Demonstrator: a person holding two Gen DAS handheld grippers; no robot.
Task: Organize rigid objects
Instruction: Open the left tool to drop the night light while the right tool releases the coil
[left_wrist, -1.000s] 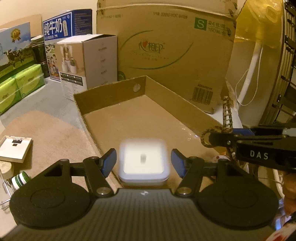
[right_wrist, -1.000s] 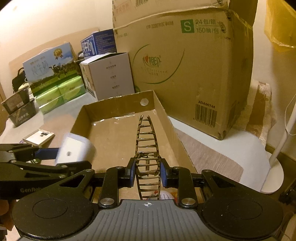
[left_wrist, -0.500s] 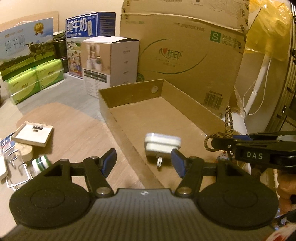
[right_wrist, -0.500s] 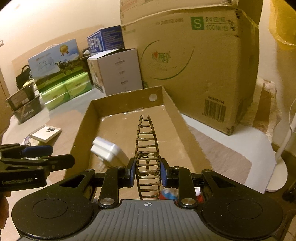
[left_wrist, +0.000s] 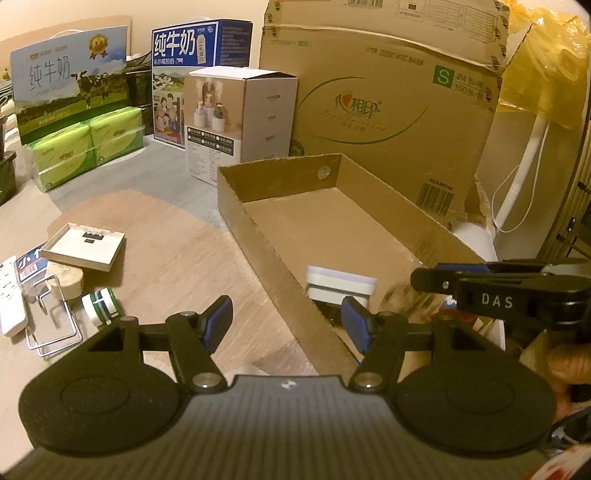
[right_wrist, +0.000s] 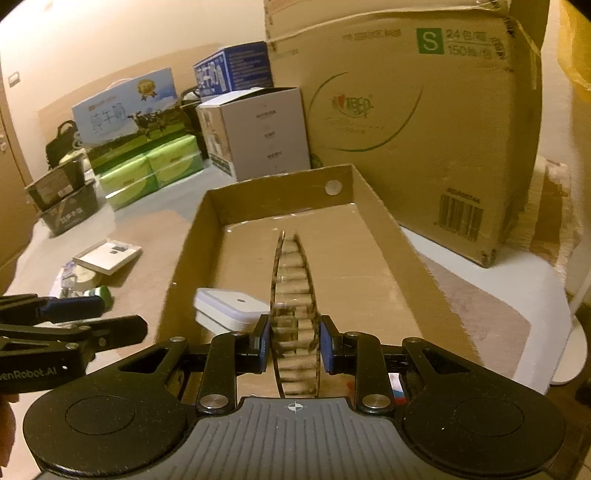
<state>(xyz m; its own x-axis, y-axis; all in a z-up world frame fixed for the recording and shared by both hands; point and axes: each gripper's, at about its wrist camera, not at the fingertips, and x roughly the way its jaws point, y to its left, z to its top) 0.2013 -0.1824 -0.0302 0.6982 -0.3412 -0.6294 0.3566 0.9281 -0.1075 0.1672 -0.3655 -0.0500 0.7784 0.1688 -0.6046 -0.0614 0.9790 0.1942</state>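
Observation:
A shallow open cardboard tray (left_wrist: 236, 206) (right_wrist: 192, 240) lies in front of me. A white square plug adapter (left_wrist: 340, 288) (right_wrist: 232, 306) lies inside it near the front left corner. My left gripper (left_wrist: 286, 321) is open and empty, over the tray's left wall, just short of the adapter. My right gripper (right_wrist: 293, 343) holds a brown ribbed hair clip (right_wrist: 293, 273) between its fingers, above the tray floor; the clip looks blurred. In the left wrist view the right gripper (left_wrist: 428, 277) shows at the right, the clip only a blur.
Left of the tray on the wooden board lie a flat white box (left_wrist: 83, 245), a wire hook (left_wrist: 51, 325), a white remote (left_wrist: 9, 295), a green-banded roll (left_wrist: 101, 304) and a round cork piece (left_wrist: 68, 277). Large cartons (left_wrist: 388, 107), a white box (left_wrist: 240, 122) and milk boxes stand behind.
The white adapter left my left gripper and now lies in the tray. The left gripper has pulled back and left. The right gripper's clip has dropped lower and blurs with motion.

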